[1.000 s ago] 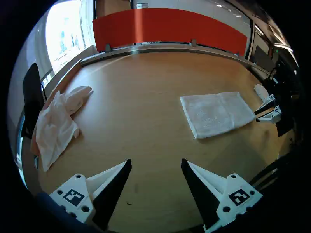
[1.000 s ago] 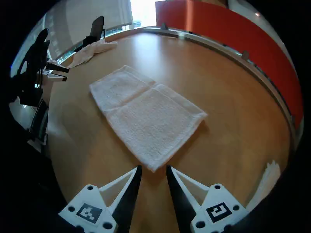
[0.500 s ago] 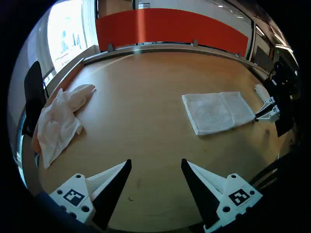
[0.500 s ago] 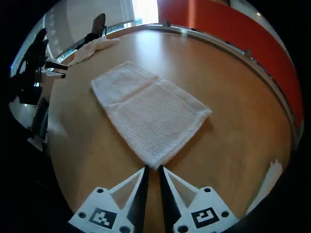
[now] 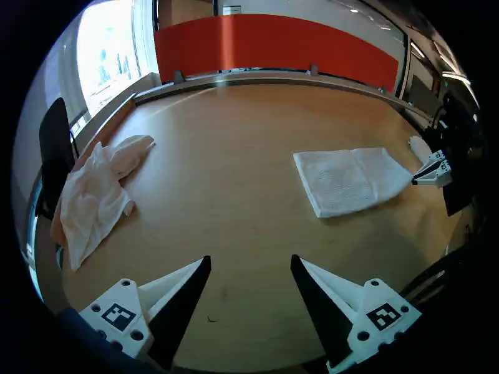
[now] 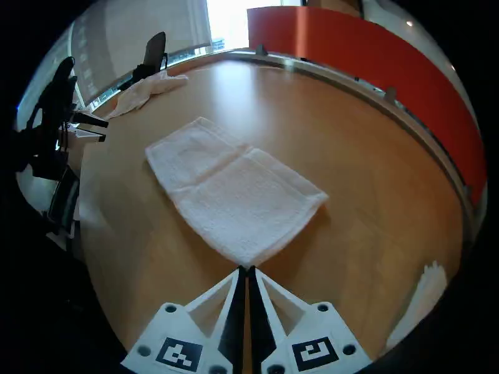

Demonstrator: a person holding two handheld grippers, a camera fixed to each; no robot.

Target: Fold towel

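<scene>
— Two things: how's your grip, and what's ahead?
— My right hand-held gripper (image 6: 246, 271) is pressed together at the towel's (image 6: 231, 187) near corner. I can't tell if cloth is caught. My left hand-held gripper (image 5: 249, 257) is spread, well apart from it.
— Will it lift easily?
— It's soft, light and floppy, I think. Corners are best. There's lots of bare desk (image 6: 374, 187) beyond, up to the crumpled cloth (image 6: 146, 87).
</scene>
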